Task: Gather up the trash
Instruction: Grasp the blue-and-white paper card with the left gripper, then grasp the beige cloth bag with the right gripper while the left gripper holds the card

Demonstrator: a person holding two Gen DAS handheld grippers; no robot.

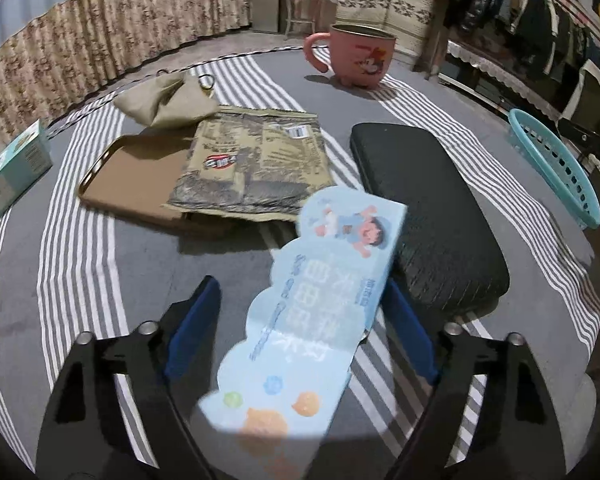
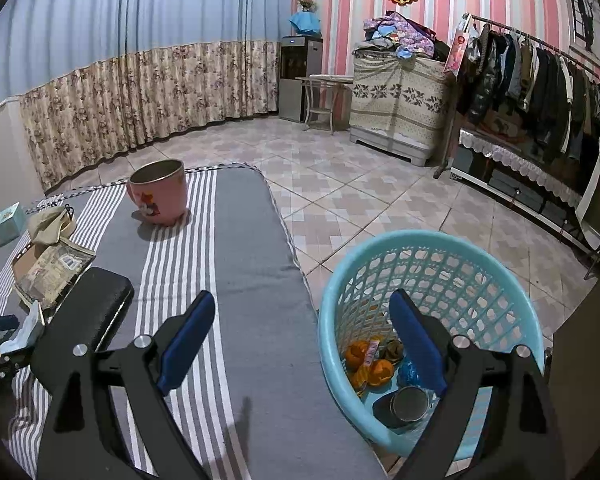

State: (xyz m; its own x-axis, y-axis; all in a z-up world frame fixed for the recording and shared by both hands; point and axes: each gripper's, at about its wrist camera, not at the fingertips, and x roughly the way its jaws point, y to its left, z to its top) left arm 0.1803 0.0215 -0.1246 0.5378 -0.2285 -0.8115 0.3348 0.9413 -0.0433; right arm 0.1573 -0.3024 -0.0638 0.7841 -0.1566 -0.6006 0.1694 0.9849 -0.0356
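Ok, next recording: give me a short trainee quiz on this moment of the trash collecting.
1. True or false: the basket is empty.
2. What lies between the fingers of the left hand-held gripper? A: a spoon. B: the blue wrapper. C: a bottle.
3. What does the brown packet partly lie on?

Key
1. False: it holds orange peel and a can.
2. B.
3. The tray.
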